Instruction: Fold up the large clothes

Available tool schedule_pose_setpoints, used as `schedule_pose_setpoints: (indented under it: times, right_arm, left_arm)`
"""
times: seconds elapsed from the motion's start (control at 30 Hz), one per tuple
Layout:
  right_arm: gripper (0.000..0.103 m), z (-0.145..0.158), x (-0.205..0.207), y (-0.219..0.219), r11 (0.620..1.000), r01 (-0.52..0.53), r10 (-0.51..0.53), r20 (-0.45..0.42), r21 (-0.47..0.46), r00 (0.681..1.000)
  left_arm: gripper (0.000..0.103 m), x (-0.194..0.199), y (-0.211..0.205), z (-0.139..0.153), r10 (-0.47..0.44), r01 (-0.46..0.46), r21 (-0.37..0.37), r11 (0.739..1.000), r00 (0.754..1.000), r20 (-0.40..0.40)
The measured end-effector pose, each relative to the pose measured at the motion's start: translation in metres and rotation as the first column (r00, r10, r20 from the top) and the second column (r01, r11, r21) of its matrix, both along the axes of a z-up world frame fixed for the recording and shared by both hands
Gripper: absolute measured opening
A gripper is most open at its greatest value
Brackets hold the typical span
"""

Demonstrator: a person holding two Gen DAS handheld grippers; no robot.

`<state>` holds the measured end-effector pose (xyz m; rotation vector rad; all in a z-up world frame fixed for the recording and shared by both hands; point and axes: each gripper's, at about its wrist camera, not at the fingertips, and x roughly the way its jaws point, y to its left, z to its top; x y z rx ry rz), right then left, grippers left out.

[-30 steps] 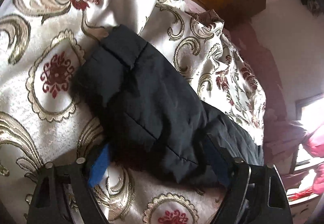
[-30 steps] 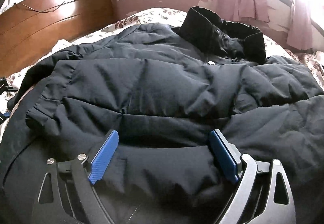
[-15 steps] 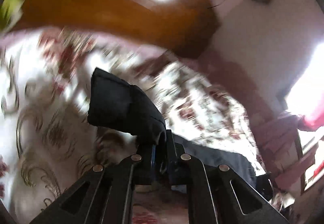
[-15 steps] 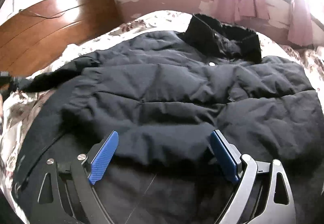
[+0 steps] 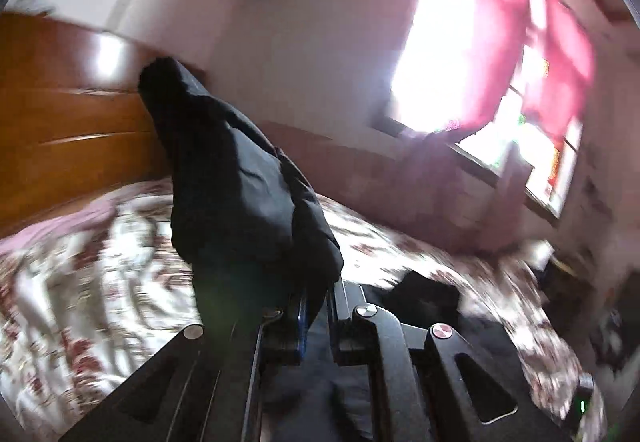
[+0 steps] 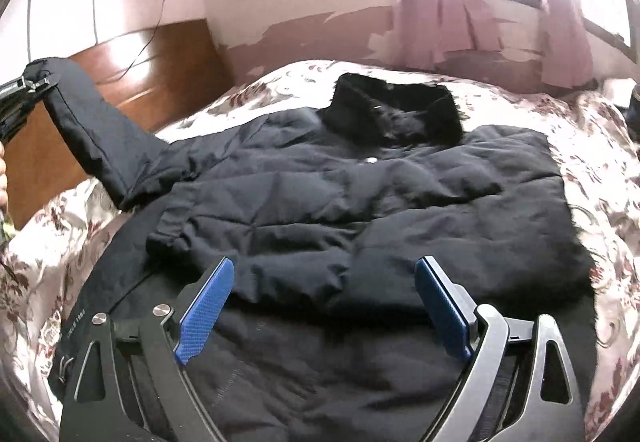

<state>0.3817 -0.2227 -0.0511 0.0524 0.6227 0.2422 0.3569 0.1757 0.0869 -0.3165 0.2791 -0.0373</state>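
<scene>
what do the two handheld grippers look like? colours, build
Both match: the right gripper has black cut-out linkage arms with silver pivot screws, a silver-grey curved outer bar, and flat blue textured pads. The left gripper shows the same black links, silver screws, blue pad edge.

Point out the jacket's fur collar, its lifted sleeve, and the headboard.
fur collar [image 6: 396, 110], right wrist view, middle of the fur.
lifted sleeve [image 6: 92, 130], right wrist view, mid-length.
headboard [image 5: 68, 114], left wrist view, wooden panel.

Blown-out window [image 5: 452, 54] glare, motion-blurred left view, sharper right view, fisheye-bent edges
</scene>
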Motion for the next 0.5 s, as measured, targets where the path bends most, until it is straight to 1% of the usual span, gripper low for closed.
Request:
schedule_pose_setpoints:
  times: [0.1,0.17,0.27,0.37,0.43,0.5]
  right_arm:
    - [0.089,0.004,-0.004,-0.024,0.999,0.037,-0.037,-0.001,0.012,0.999]
    - [0.089,0.008,-0.008,-0.043,0.998,0.056,-0.056,0.006,0.02,0.998]
    - [0.089,0.016,-0.01,-0.067,0.997,0.065,-0.065,0.006,0.047,0.998]
    - [0.089,0.02,-0.012,-0.09,0.99,0.058,-0.058,-0.005,0.132,0.998]
    - [0.089,0.02,-0.013,-0.106,0.979,0.062,-0.059,-0.02,0.192,0.998]
    - [0.089,0.015,-0.013,-0.118,0.963,0.048,-0.042,-0.032,0.264,0.999]
  left_arm:
    - [0.008,0.003,-0.041,-0.002,-0.143,0.144,0.038,0.989,0.99,-0.018]
    - [0.008,0.008,-0.072,-0.009,-0.228,0.23,0.046,0.972,0.973,-0.038]
    - [0.008,0.014,-0.108,-0.025,-0.313,0.316,0.036,0.948,0.947,-0.076]
    - [0.008,0.024,-0.136,-0.048,-0.381,0.387,0.019,0.922,0.914,-0.139]
    - [0.008,0.028,-0.156,-0.066,-0.424,0.433,0.008,0.901,0.886,-0.189]
    - [0.008,0.031,-0.174,-0.082,-0.451,0.467,0.013,0.884,0.861,-0.237]
